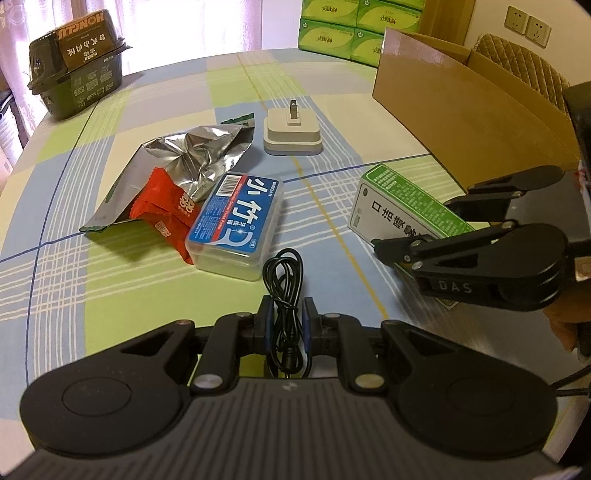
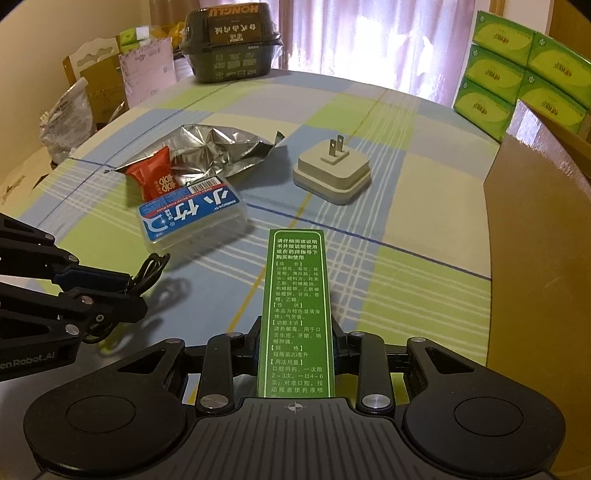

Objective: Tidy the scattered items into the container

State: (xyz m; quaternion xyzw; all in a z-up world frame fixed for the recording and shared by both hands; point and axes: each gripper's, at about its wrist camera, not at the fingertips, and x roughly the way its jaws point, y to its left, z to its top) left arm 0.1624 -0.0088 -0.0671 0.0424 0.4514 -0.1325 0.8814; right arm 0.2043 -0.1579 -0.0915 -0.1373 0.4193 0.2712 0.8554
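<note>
Left hand-held gripper [image 1: 287,325] clamps a black cable [image 1: 284,280]; right hand-held gripper [image 2: 295,347] grips a green box [image 2: 295,314].

A table [image 1: 110,295] under a green, blue and white checked cloth fills the room. Pale pink curtains [image 2: 388,33] glow with daylight behind it. 2 wall sockets [image 1: 527,25] sit above a quilted chair back [image 1: 517,59].

Two black hand-held grippers work side by side above the table. The left gripper [image 1: 287,325] has its blue-padded fingers [image 1: 265,317] clamped on a coiled black cable [image 1: 283,291], held clear of the surface. The right gripper [image 2: 296,343] – its jaws closed – grips a long green-and-white carton [image 2: 295,314] that juts forward between them.
</note>
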